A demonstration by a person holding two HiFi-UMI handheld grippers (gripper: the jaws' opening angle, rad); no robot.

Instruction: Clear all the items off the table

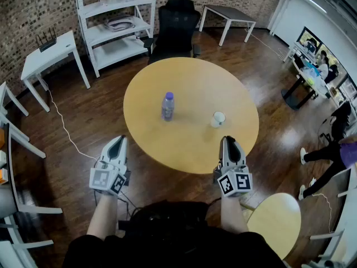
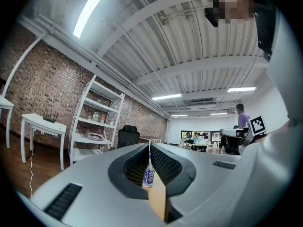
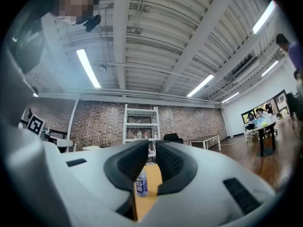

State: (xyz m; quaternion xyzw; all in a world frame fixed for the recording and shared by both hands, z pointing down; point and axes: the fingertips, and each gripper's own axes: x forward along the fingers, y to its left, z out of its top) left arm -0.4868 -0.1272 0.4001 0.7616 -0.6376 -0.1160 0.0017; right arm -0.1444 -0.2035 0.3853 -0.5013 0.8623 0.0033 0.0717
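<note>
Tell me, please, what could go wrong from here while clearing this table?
The clear, purple-labelled plastic bottle stands tall and narrow on the round yellow wooden table; a sideways nudge could topple it and roll it off. The left gripper is shut and the right gripper barely open; unless opened wider first, they would likely shove the bottle or the small white cup away.

Brick wall (image 1: 33, 10), white shelving (image 1: 114, 24) — dark wood floor (image 1: 100, 110)
</note>
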